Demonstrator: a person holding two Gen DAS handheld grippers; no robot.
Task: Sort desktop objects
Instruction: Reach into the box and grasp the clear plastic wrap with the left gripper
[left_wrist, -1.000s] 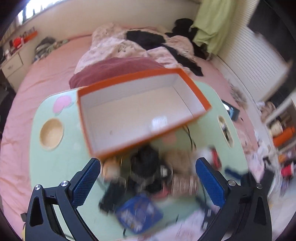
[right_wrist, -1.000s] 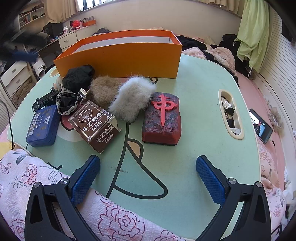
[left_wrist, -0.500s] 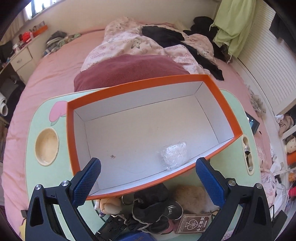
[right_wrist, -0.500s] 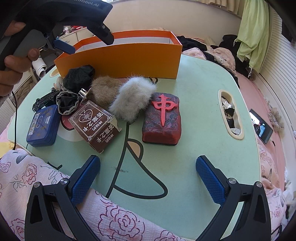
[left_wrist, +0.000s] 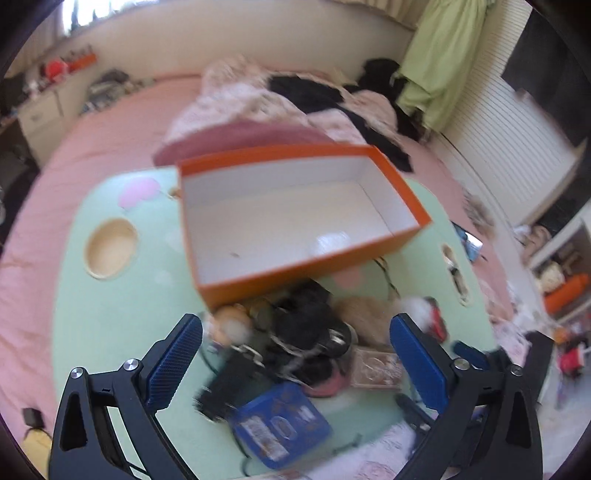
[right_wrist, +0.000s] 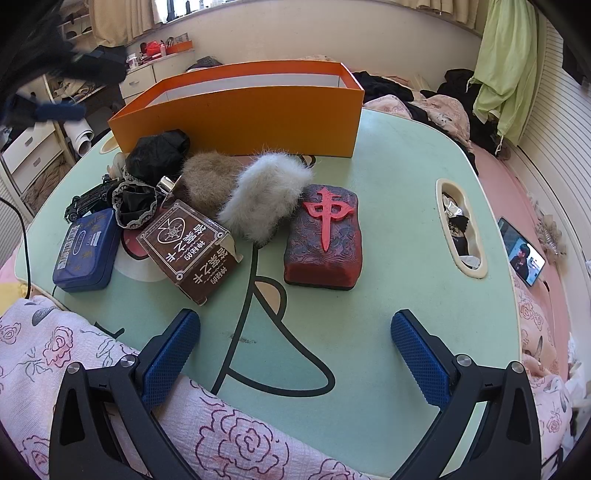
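Your left claw (left_wrist: 295, 365) hangs with its blue pads spread wide and nothing between them, poised above the heap of clutter; that view is blurred, so fine detail is lost. Your right claw (right_wrist: 295, 354) is likewise wide apart and empty, low over the near edge of the green table (right_wrist: 388, 206). By my reading you are at the start of a pick: nothing is gripped yet, and the orange box (right_wrist: 243, 110) holds only a small pale wad, too blurred to name. Directly ahead of the right claw, apart from it, lies the red block (right_wrist: 323, 238), touching the grey fur piece (right_wrist: 264, 194); left of those lie the brown carton (right_wrist: 192, 247) and the blue tin (right_wrist: 86, 249). Under the left claw sits the black bundle (left_wrist: 306, 325), just in front of the box. Next you need to choose one item, drop over it squarely, close firmly, then lift clear of its neighbours.
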